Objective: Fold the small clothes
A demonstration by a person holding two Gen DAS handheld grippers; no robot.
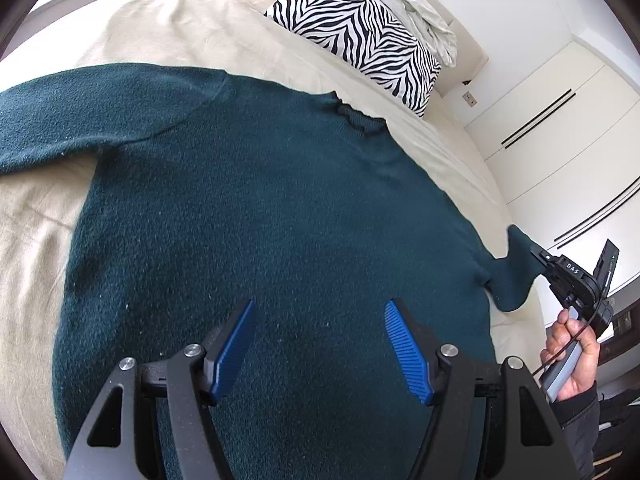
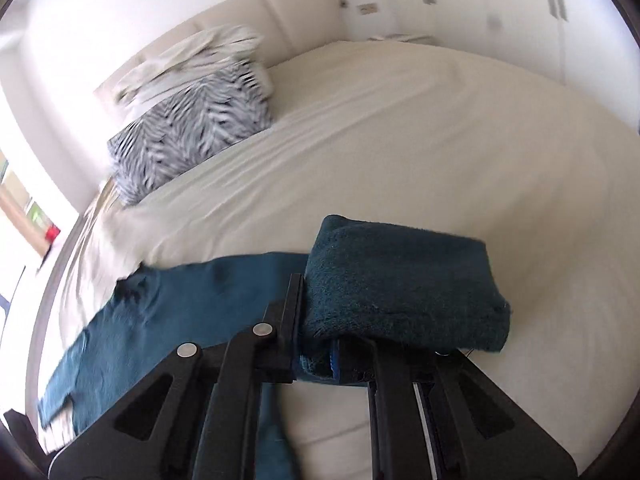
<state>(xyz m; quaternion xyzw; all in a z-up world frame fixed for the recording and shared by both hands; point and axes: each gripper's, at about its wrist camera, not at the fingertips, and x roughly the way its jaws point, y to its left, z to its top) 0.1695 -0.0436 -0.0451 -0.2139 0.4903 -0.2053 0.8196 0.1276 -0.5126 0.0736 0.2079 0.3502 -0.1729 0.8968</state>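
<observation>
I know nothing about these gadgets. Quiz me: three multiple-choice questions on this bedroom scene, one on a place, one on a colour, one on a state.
1. Where does the sweater lie?
A. on the bed
B. on a chair
C. on the floor

2. What colour is it?
A. red
B. dark green
C. yellow

3. What is the right gripper doing?
A. standing open and empty
B. clamping a pillow
C. clamping a sleeve

Answers: 1 A, it is spread over the beige sheet. 2 B, its knit is dark teal green. 3 C, sleeve fabric bunches between its closed fingers.

left claw [image 1: 320,344]: black frame, ribbed blue pads, silver screws | right claw [image 2: 316,344]: black, "DAS" marking | dark sleeve [image 1: 576,404]
</observation>
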